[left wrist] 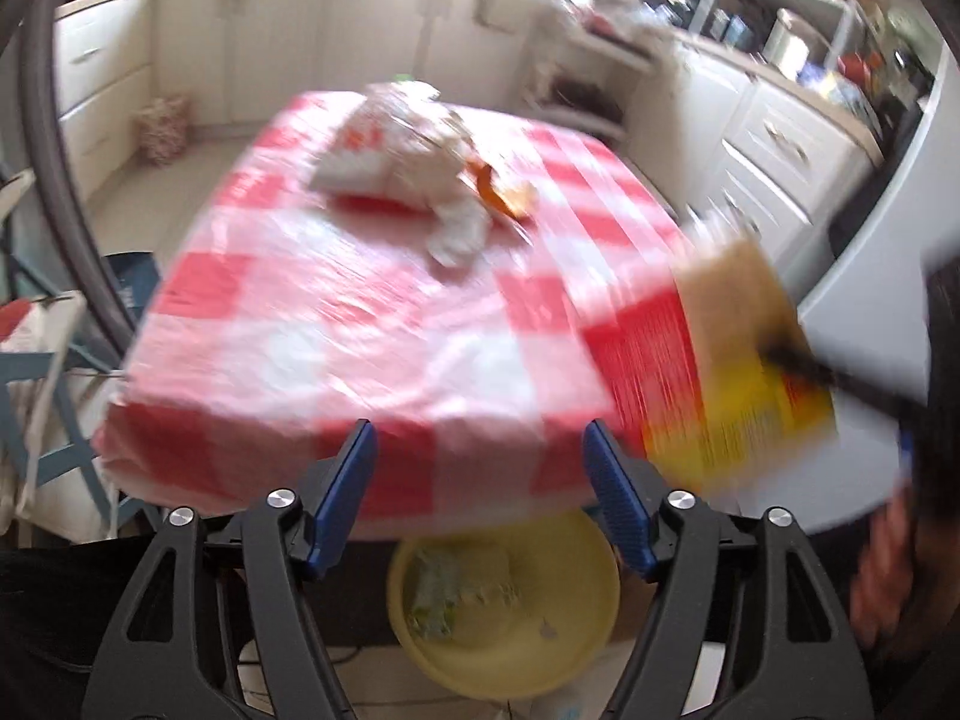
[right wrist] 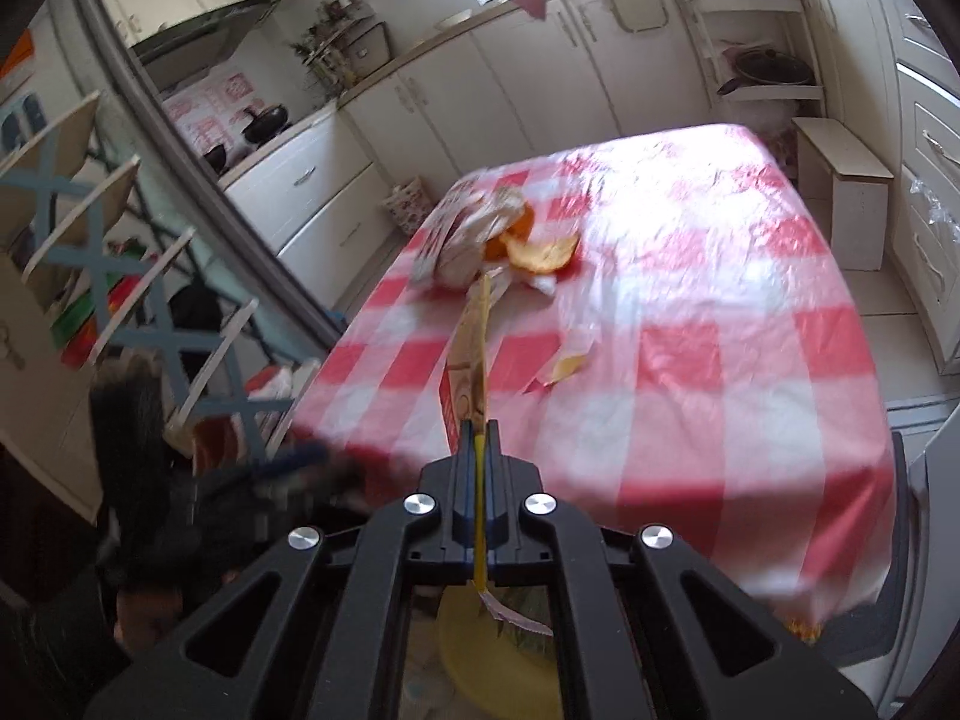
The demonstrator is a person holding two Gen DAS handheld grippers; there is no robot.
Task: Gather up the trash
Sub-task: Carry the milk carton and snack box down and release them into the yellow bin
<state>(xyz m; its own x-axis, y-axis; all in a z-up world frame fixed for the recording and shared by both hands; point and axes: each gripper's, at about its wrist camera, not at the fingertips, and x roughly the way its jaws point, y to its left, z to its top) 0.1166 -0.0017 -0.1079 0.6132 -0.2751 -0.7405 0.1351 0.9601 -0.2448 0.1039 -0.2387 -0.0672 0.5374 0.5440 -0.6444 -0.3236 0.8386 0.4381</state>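
A yellow bin (left wrist: 504, 600) sits on the floor below the near edge of the table, at 6 o'clock in both wrist views, and already holds crumpled wrappers; how much it holds is hard to read through the blur. The left gripper (left wrist: 480, 462) hangs above it with its blue pads wide apart and nothing between them. The right gripper (right wrist: 478, 450) is clamped tight on a flat yellow-and-red packet (right wrist: 471, 354), seen edge-on from its own camera and broadside at 3 o'clock in the left view, hanging off the table's near right corner.

The table is covered by a glossy red-and-white checked cloth (left wrist: 336, 312). Toward its far side, around 12 o'clock, lies the rest of the trash: a crumpled white bag (left wrist: 384, 150) with orange peel (right wrist: 540, 252) touching it on the right, a scrunched white scrap (left wrist: 459, 234) just in front, and a small pale scrap (right wrist: 567, 366) lying apart, nearer the middle.

Around the table runs a kitchen of cream cabinets (right wrist: 540, 72), with a wok (right wrist: 267, 120) on the stove at 10 o'clock and a blue-framed rack (right wrist: 120, 276) at 9 o'clock.
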